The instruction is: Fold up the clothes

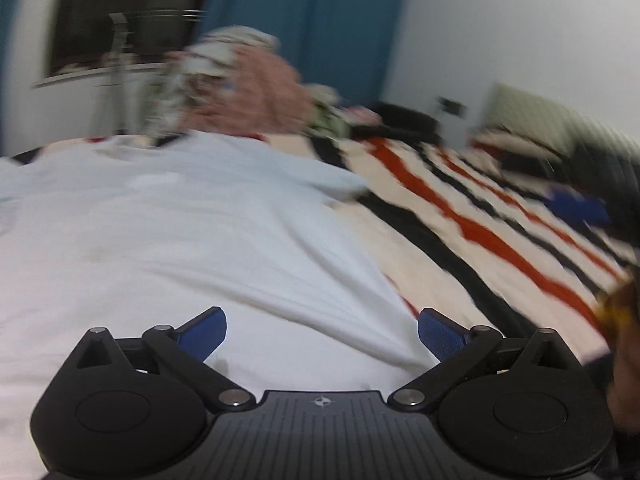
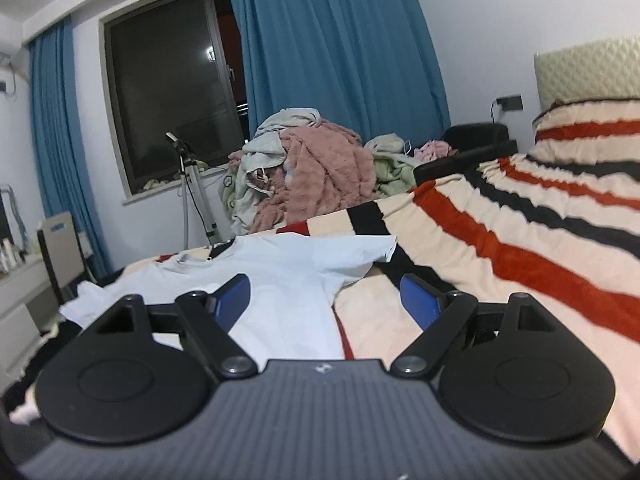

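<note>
We see a white T-shirt (image 2: 288, 276) spread flat on the bed's striped blanket (image 2: 500, 240), toward its left side, collar at the far end and one sleeve reaching right. Our left tongs (image 1: 322, 330) stand wide open just above the shirt's near part, nothing between the blue pads — the view there is blurred. Our right tongs (image 2: 324, 300) are also well open and empty, hovering over the shirt's right edge where it meets the blanket. Beyond the bed's far edge rises a heap of clothes (image 2: 304, 168), before a blue curtain (image 2: 340, 40).
</note>
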The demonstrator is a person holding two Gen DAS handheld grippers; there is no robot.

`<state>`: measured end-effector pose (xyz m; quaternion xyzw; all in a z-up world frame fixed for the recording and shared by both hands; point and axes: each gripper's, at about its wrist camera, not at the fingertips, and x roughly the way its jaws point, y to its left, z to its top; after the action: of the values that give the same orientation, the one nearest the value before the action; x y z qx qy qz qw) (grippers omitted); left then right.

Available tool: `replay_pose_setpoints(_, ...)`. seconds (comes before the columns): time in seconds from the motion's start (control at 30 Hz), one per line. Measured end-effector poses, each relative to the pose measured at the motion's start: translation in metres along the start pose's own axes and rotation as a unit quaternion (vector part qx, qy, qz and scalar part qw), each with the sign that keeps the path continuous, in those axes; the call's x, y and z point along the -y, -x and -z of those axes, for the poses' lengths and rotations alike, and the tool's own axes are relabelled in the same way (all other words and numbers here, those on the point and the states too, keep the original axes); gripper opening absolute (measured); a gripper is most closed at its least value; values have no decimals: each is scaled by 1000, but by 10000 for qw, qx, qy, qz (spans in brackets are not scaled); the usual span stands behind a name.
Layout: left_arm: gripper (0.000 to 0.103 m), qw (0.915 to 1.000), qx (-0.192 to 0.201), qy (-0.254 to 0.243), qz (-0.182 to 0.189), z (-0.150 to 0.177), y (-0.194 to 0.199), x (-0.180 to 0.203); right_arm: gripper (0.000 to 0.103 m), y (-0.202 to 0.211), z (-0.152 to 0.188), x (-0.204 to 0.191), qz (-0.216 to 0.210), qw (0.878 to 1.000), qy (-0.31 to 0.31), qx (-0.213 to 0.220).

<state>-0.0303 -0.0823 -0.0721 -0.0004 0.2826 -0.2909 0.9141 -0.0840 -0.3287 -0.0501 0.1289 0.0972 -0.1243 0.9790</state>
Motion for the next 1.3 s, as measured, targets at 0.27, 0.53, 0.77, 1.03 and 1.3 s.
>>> replay_pose_setpoints(0.27, 103, 9933, 591, 518, -848, -34, 60, -67, 84, -3, 3, -19, -208, 9989, 421, 72)
replay_pose_setpoints(0.53, 103, 9922, 768, -141, -976, -65, 57, -82, 84, -34, 8, -50, -502, 9964, 666, -154)
replay_pose_setpoints(0.77, 103, 9908, 826, 400, -1000, -52, 42, -99, 83, -107, 2, -30, -702, 9898, -820, -933)
replay_pose_setpoints(1.03, 103, 9795, 704, 1344, -1324, -30, 33, -133, 84, -261, 17, 49, -749, 9335, -3312, -1152)
replay_pose_setpoints(1.3, 103, 9711, 543, 1805, -1463, -28, -9, -165, 76, -381, 66, 97, -661, 9205, -3746, -890)
